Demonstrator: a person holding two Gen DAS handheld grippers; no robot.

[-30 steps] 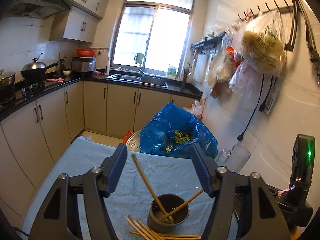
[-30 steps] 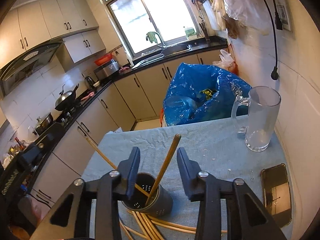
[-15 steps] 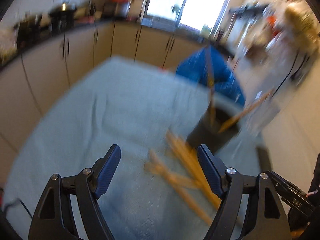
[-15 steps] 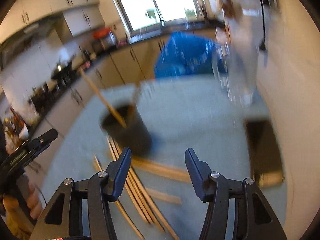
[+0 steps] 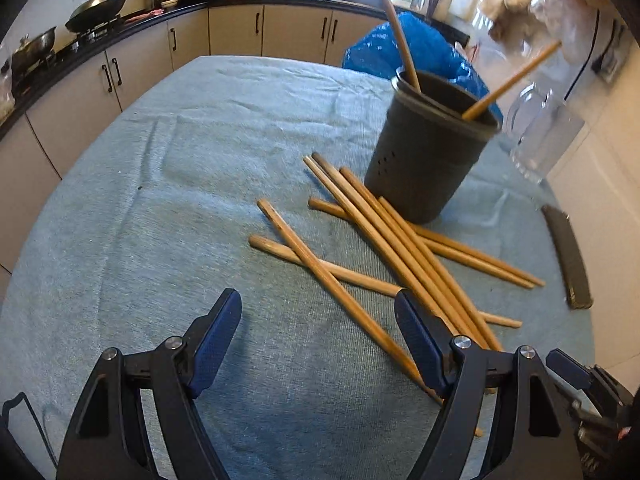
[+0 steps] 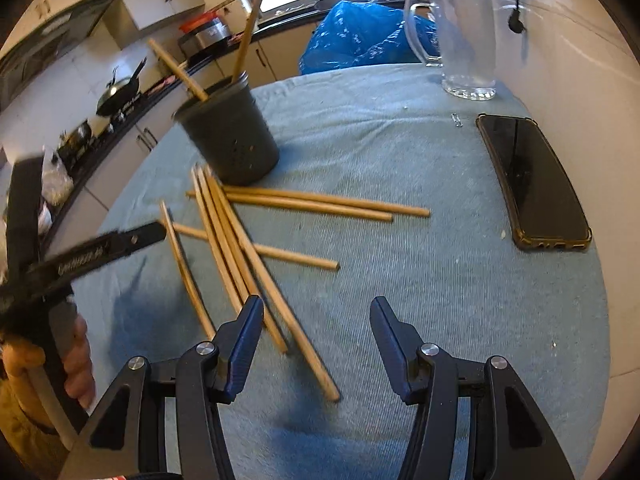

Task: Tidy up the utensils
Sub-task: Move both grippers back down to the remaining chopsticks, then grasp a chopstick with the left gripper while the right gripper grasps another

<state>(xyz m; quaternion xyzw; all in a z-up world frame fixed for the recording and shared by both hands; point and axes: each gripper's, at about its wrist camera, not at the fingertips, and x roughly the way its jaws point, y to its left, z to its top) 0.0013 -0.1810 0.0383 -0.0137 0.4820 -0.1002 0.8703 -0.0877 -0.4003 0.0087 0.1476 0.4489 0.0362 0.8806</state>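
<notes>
In the left wrist view, two chopsticks are seen standing in the dark holder point(image 5: 430, 148), while the loose chopsticks point(image 5: 384, 248) are left scattered on the table point(image 5: 160, 200) beside it. The left gripper point(image 5: 318, 332) is held spread and empty.

In the right wrist view, the right gripper point(image 6: 316, 336) is likewise spread, nothing pinched, above the pile's near ends; the glass mug point(image 6: 464, 40) appears empty.

home kitchen; wok point(image 5: 94, 6) on stove, cabinets point(image 5: 236, 30), sink window

The chopsticks' point(image 5: 384, 248) near tips hide behind the left gripper's finger point(image 5: 420, 336); the jug point(image 5: 540, 136) is blurred.
</notes>
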